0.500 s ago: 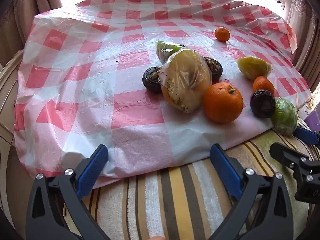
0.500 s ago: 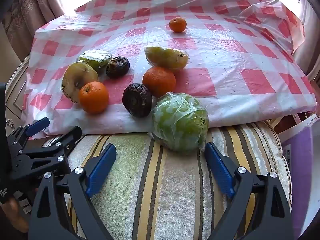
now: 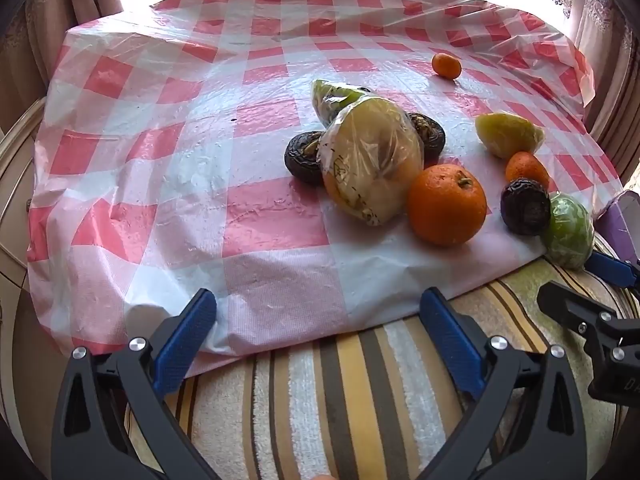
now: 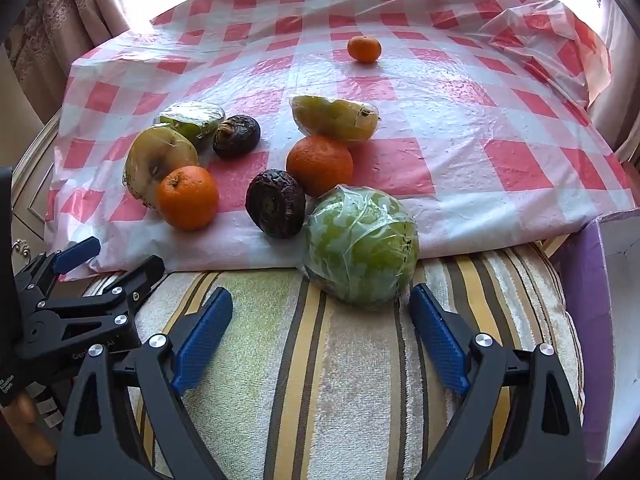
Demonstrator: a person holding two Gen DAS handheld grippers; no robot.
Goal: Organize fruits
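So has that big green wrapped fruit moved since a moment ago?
No. The green wrapped fruit still sits at the checked cloth's front edge, touching the dark fruit.

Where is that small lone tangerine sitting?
The small tangerine sits alone at the far side of the checked plastic cloth, well behind the fruit cluster; in the left view it lies upper right.

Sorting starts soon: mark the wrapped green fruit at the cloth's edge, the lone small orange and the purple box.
wrapped green fruit (image 4: pixel 360 246), right wrist view, middle of its front
small orange (image 4: pixel 364 49), right wrist view, centre of its peel
purple box (image 4: pixel 588 320), right wrist view, its side wall
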